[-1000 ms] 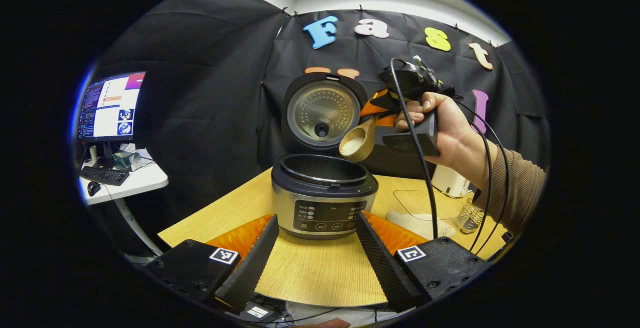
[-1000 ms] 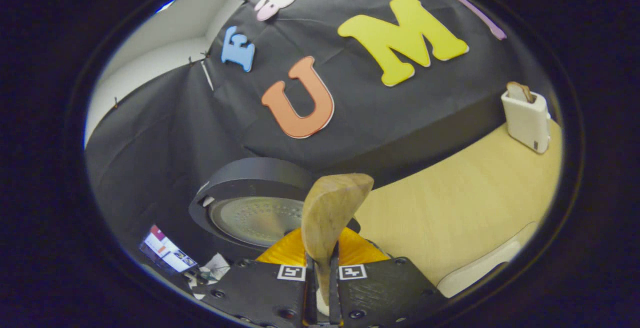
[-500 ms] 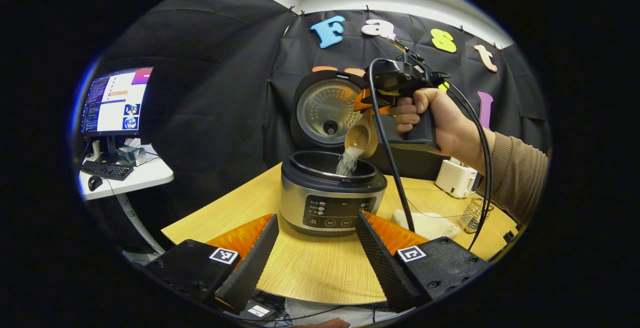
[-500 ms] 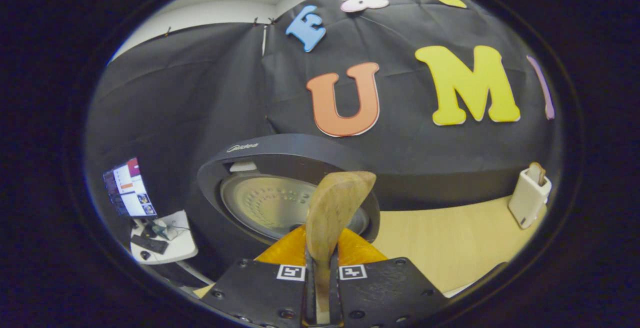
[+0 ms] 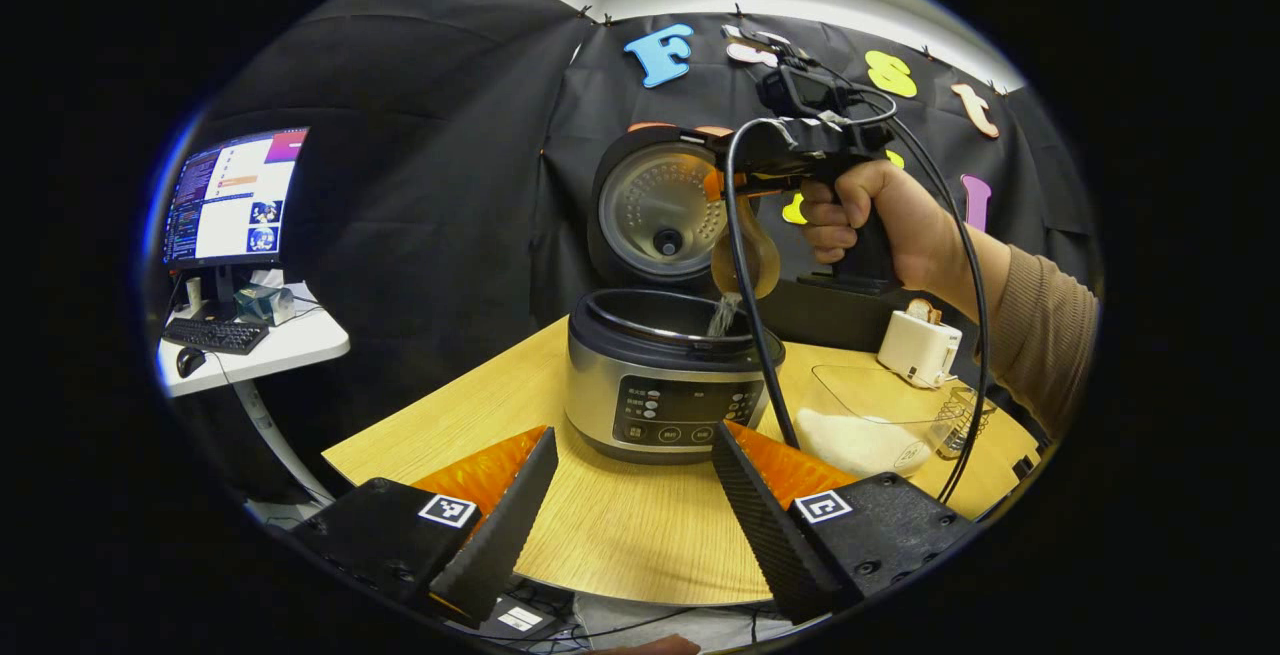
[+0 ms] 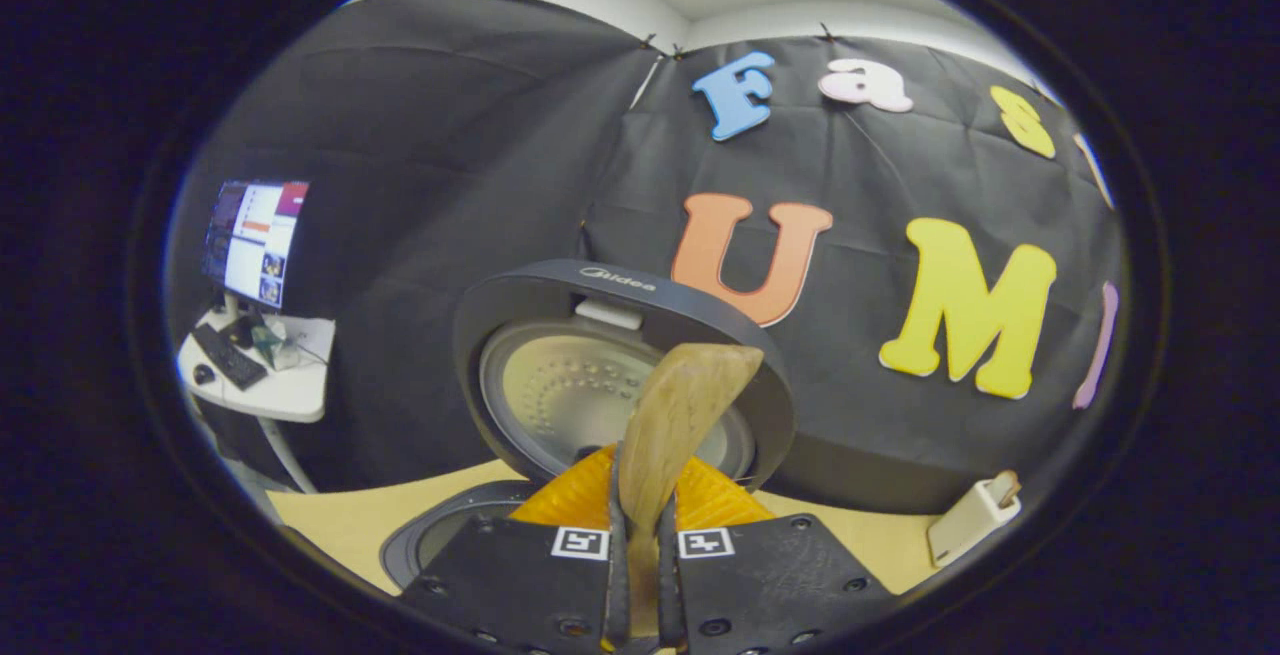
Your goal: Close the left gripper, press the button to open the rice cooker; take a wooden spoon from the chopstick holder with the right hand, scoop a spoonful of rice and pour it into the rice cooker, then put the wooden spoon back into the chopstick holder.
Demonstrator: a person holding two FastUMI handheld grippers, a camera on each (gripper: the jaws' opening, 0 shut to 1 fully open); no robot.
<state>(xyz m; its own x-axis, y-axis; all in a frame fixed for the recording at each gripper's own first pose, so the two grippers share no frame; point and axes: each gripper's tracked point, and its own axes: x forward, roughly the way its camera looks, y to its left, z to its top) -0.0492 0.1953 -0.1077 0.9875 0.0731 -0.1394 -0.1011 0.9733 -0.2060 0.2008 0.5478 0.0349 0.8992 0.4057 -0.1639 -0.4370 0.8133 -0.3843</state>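
Gripping the pistol-style handle from the right, a hand holds the right claw level above the open rice cooker, with a brown sleeve trailing off to the right. That claw is clenched on the handle of the wooden spoon; in the right gripper view both fingers press on the handle from either side, and the bowl rises ahead of them, in front of the raised lid. Seen from the left gripper view, the wooden spoon hangs bowl-down over the right part of the pot's rim, and a thin stream of rice falls from it into the inner pot. The cooker stands on the wooden counter, its lid upright behind it. A clear tray of rice lies just to the right of the cooker, with a wire chopstick holder beyond it. The left claw is held low and in front of the cooker, its fingers spread wide apart, gripping nothing.
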